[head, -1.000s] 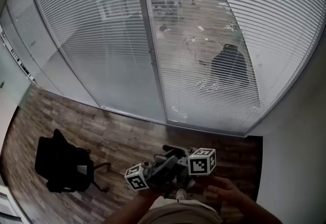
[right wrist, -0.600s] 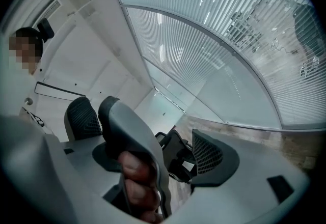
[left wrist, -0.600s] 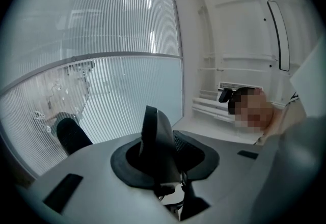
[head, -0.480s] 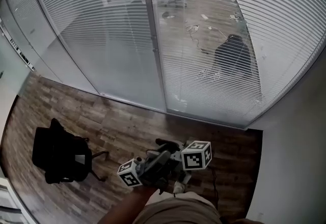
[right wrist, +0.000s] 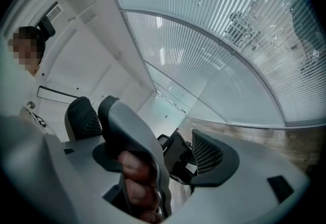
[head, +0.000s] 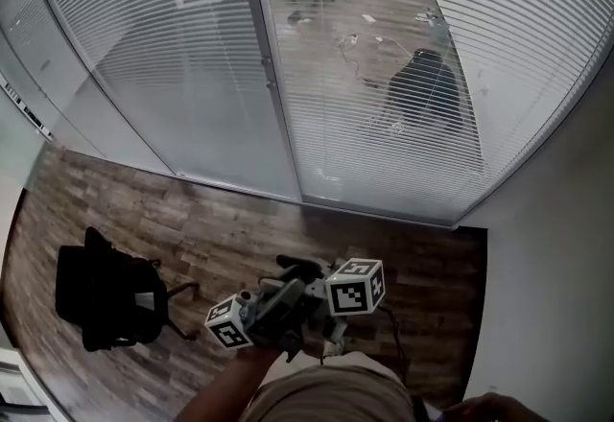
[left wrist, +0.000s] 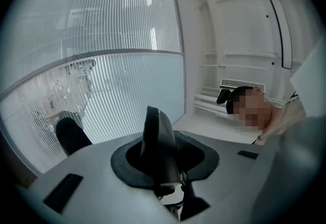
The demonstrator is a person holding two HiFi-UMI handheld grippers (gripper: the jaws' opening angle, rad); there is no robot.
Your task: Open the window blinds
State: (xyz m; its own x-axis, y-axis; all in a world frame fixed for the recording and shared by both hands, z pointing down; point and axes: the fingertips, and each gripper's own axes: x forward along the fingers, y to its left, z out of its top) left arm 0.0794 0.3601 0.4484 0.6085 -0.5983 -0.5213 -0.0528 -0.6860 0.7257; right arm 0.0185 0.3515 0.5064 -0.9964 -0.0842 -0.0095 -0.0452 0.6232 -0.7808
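White slatted window blinds (head: 384, 75) hang down over a glass wall; through the right panel a room beyond shows faintly, while the left panel (head: 163, 56) looks denser. Both grippers are bunched together low by my body, well short of the blinds. My left gripper (head: 264, 307) sits left of my right gripper (head: 309, 278), and one arm reaches up to them. In the left gripper view the left gripper (left wrist: 173, 141) has its jaws slightly apart, nothing between them. In the right gripper view the right gripper (right wrist: 163, 151) stands open, with fingers (right wrist: 136, 182) wrapped around its left jaw.
A black office chair (head: 101, 300) stands on the wooden floor at the left. A metal post (head: 273, 94) divides the two blind panels. A white wall (head: 556, 267) closes the right side. A hand (head: 489, 406) shows at the bottom right edge.
The hand that touched the grippers from the right has drawn away to the bottom right corner. The grippers stay bunched together; the view has shifted slightly.
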